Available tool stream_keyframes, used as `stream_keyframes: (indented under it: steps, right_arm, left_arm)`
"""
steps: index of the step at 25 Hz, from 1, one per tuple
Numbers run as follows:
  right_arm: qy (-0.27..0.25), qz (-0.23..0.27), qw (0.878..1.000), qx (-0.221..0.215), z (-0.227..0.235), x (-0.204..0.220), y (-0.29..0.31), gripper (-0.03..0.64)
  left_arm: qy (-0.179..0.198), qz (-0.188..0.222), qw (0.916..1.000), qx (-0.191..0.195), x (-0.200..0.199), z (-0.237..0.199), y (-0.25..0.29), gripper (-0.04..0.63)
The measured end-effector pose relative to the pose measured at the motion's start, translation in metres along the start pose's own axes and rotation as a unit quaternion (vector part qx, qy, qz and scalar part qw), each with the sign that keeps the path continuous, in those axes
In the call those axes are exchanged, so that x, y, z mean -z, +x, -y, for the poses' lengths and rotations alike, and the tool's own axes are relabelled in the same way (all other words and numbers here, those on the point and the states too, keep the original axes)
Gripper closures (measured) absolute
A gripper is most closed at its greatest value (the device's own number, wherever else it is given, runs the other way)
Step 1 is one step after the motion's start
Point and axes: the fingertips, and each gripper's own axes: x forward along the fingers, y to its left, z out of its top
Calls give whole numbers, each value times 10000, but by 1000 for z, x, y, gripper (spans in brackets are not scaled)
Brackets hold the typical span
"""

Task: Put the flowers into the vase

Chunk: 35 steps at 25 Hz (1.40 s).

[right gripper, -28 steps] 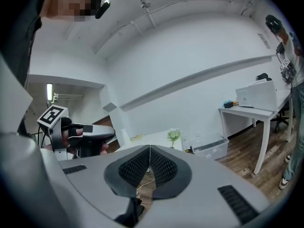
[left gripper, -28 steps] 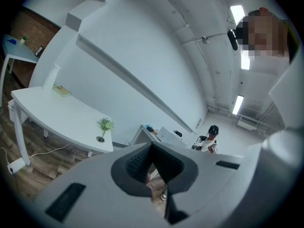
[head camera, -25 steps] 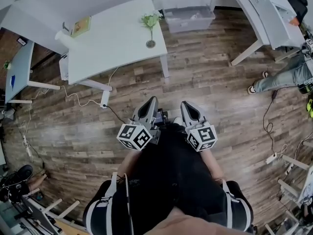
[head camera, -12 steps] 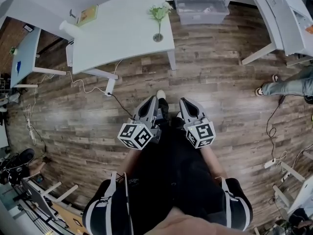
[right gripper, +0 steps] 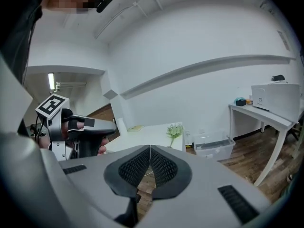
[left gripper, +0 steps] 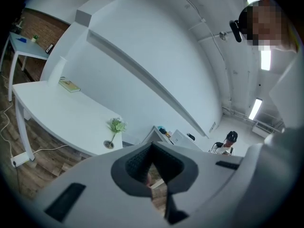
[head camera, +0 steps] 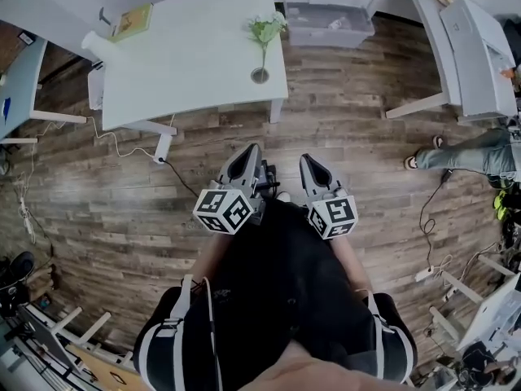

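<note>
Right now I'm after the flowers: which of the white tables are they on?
The middle table, straight ahead: the flowers stand in a vase near its right edge, and a book lies at its far left corner.

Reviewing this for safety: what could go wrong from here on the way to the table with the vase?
The cable lies on the floor between the person and the table: a trip hazard. The slim vase stands near the table's corner with flowers already in it; a bump could tip it.
</note>
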Motion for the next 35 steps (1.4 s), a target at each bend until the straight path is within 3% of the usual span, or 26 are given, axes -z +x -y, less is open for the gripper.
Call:
stream_keyframes:
  steps: [8,19,29,35]
  right_arm:
    - [-194,-250,9993,214,5,-31,64,600]
    - [2,-521,9969,592,5,-38,122,600]
    - [51,-640,9953,729,7,-41,157,600]
    - [118,-442,9955,826,43,-51,170,600]
  left_arm:
    - [-181,42,9998,-37,-46,-54,26,548]
    - [-541,70,9983,-217,-86,-131,39,548]
    - [-653,-43,9975,-273,-102,-161,56,548]
    - [-592,-58,9971,-485,-101,-154,81,548]
